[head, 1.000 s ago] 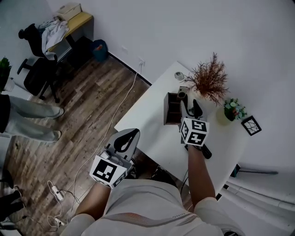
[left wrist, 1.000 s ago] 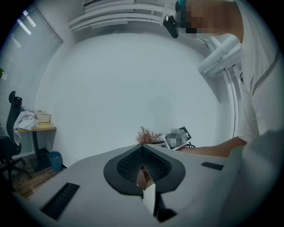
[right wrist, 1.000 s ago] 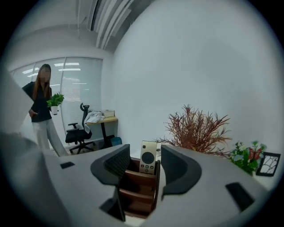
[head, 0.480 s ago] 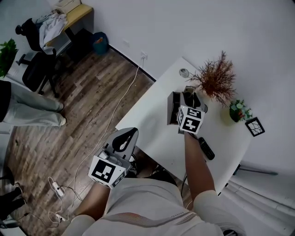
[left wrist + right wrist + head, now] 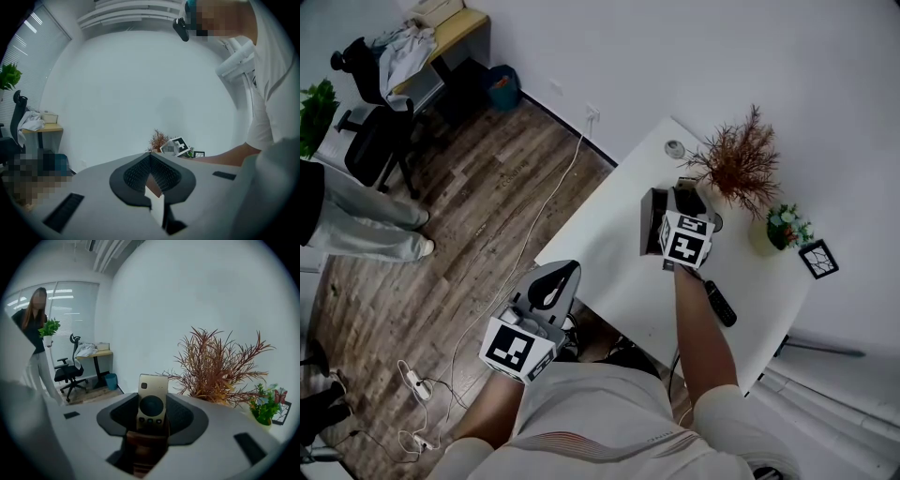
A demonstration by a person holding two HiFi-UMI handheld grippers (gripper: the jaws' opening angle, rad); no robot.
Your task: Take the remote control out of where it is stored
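A person at a white table reaches the right gripper into a wooden holder at the far side of the tabletop; a pale gold remote control stands upright in that holder, its lower end down in the slot and its round dial and row of small buttons facing the gripper. The jaws, which have just been closing, stand on either side of the remote with a pad against each long edge, grasping it while it sits in the holder. The left gripper hangs off the near edge of the table, over the wood floor and close to the person's body; its jaws are clenched tip to tip with nothing between them. A dried russet plant rises just behind the holder, and a small green plant stands further to the right; a black remote (a second one, flat on the tabletop) lies beside the reaching forearm, well clear of the holder. In the right gripper view another person stands by the window blinds holding a potted plant, near an office chair.
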